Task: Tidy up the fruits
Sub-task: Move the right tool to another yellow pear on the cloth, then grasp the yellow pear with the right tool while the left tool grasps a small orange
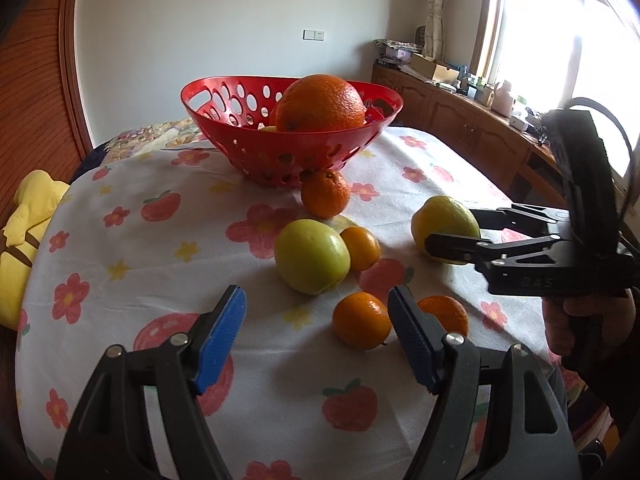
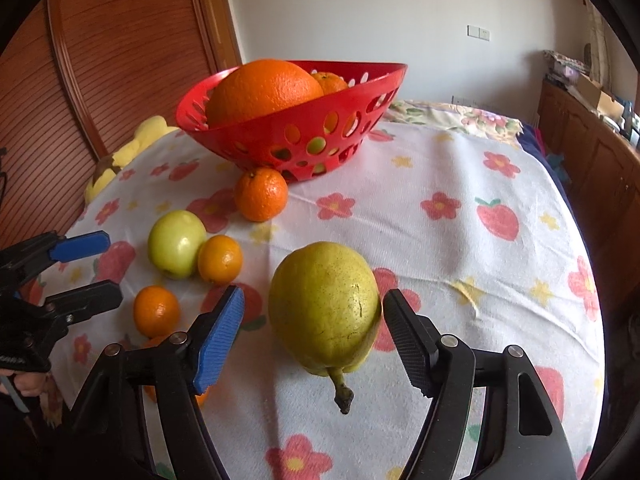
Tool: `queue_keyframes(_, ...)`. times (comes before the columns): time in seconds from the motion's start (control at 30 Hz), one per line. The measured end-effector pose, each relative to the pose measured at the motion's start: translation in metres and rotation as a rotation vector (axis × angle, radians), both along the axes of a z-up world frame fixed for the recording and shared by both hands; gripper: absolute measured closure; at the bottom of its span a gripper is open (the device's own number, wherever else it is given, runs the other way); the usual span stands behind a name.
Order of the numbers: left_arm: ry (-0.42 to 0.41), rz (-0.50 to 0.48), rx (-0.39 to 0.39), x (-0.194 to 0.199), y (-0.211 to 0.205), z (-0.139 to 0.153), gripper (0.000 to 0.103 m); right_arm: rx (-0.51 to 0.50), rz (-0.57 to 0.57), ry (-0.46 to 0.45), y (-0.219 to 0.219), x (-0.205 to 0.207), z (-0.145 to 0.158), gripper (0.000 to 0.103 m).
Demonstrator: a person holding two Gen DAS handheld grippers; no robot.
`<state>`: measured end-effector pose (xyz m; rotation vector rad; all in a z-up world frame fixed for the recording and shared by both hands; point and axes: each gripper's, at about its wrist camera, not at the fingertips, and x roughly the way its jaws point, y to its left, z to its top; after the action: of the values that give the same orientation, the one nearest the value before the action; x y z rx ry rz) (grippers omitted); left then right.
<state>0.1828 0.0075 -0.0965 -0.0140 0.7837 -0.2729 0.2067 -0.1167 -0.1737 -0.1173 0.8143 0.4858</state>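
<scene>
Left wrist view
Left gripper (image 1: 316, 334): its jaws stand apart with nothing between them, above the cloth near the near edge.
Small oranges: one (image 1: 362, 320) lies just left of the right blue pad (image 1: 412, 340); another (image 1: 446, 314) peeks out behind that pad.
Green apple (image 1: 312, 255): sits in the middle of the table, touching a small orange (image 1: 361, 248).
Red basket (image 1: 256, 148): stands toward the far edge with a big orange (image 1: 321, 103) inside. A tangerine (image 1: 325, 193) rests against its foot.
Right gripper (image 1: 460, 236): reaches in from the right edge, around a yellow pear (image 1: 442, 216).

Right wrist view
Right gripper (image 2: 312, 338): the yellow pear (image 2: 324, 304) sits between its jaws. The black pad (image 2: 408, 340) looks to be touching the pear; the blue pad (image 2: 220, 336) stands clear of it. Not gripped.
Pear place: on the flowered tablecloth (image 2: 440, 248), near the near edge, stem pointing at the camera.
Left gripper (image 2: 94, 266): comes in from the left edge, jaws apart and empty.
Basket (image 2: 304, 136): toward the far left corner.
</scene>
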Motion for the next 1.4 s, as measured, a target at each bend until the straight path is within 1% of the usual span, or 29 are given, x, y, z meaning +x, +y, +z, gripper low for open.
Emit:
queue_keyframes(0.1, 0.006, -0.005, 0.005, -0.001, -0.003, 0.000, 0.029, -0.005, -0.001, 0.017, 0.000, 0.004, -0.005, 0.030)
queue_keyframes(0.13, 0.009, -0.006, 0.007, -0.001, -0.004, -0.001, 0.029, -0.004, 0.000, 0.022, 0.000, 0.005, -0.006, 0.032)
queue_keyframes(0.2, 0.011, -0.011, 0.004, -0.002, -0.006, -0.001, 0.029, -0.008, -0.001, 0.031, -0.001, 0.007, -0.009, 0.042)
queue_keyframes(0.4, 0.029, -0.010, 0.011, -0.001, -0.011, -0.005, 0.031, 0.020, 0.004, 0.029, -0.009, 0.002, -0.009, 0.042)
queue_keyframes(0.57, 0.049, -0.013, -0.011, 0.000, -0.014, -0.009, 0.039, 0.015, 0.003, 0.003, -0.014, -0.012, -0.009, 0.042)
queue_keyframes(0.63, 0.057, -0.014, -0.018, 0.002, -0.015, -0.010, 0.043, 0.015, 0.002, -0.008, -0.017, -0.017, -0.009, 0.042)
queue_keyframes(0.73, 0.071, -0.018, -0.021, 0.003, -0.020, -0.013, 0.044, 0.017, 0.003, -0.014, -0.016, -0.021, -0.012, 0.042)
queue_keyframes(1.07, 0.080, -0.001, 0.016, 0.011, -0.027, -0.017, 0.044, 0.028, -0.001, -0.025, -0.016, -0.022, -0.012, 0.042)
queue_keyframes(1.2, 0.088, 0.006, 0.014, 0.013, -0.025, -0.018, 0.044, 0.057, -0.003, -0.014, -0.019, -0.020, -0.013, 0.042)
queue_keyframes(1.27, 0.094, 0.009, 0.022, 0.014, -0.026, -0.019, 0.047, 0.043, -0.001, -0.023, -0.019, -0.020, -0.013, 0.042)
queue_keyframes(1.4, 0.113, -0.016, 0.008, 0.013, -0.026, -0.020, 0.057, 0.034, 0.001, -0.032, -0.018, -0.021, -0.013, 0.042)
